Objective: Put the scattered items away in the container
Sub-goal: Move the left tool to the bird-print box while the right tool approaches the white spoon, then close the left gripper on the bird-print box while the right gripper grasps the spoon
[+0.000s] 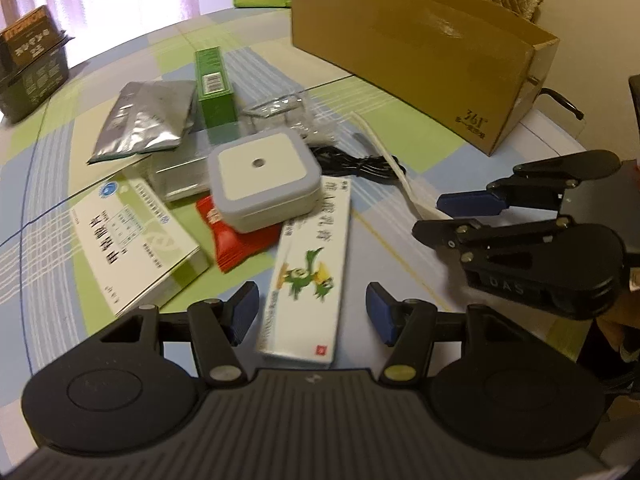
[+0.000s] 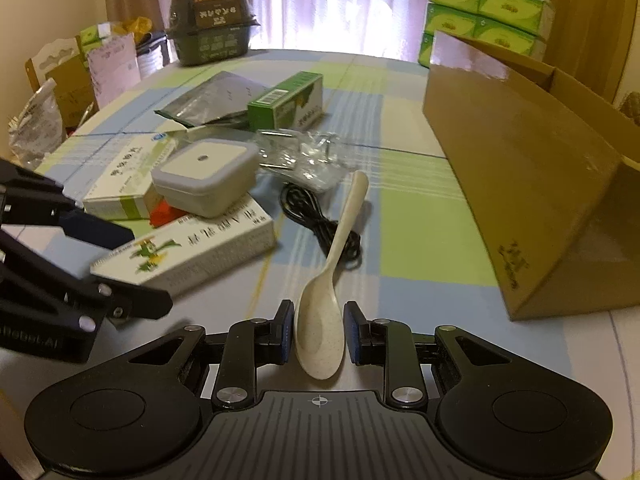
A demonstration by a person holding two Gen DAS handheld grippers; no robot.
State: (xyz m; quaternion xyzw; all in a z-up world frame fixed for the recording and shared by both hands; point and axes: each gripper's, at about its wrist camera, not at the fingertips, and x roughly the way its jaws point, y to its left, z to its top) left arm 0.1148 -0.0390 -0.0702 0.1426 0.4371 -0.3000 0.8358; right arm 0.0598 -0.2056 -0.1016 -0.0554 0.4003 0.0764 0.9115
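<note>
Beyond the pile of scattered items, the open cardboard box (image 2: 532, 184) is standing on the checked tablecloth (image 2: 420, 240), and its inside is hidden from both cameras, so what it is holding cannot be told. Nearer than the box, the right gripper (image 2: 319, 332) is sitting with its jaws slightly apart on either side of the bowl of a cream plastic spoon (image 2: 322, 320); whether the pads are touching it cannot be told. The spoon's handle is lying over a coiled black cable (image 2: 316, 220) and pointing toward a crumpled clear plastic wrapper (image 2: 304, 156).

To the left of the box, the left gripper (image 1: 312, 312) is hanging with its jaws wide apart around the near end of a long white medicine carton (image 1: 308, 272), not touching it. A grey-and-white square device (image 1: 266, 178) is resting on that carton's far end and on a red packet (image 1: 236, 240). A white-and-green medicine box (image 1: 136, 240), a silver foil pouch (image 1: 140, 120) and a green carton (image 1: 214, 84) are lying farther from the cardboard box. Stacked green tissue packs (image 2: 484, 12) are standing behind it.
</note>
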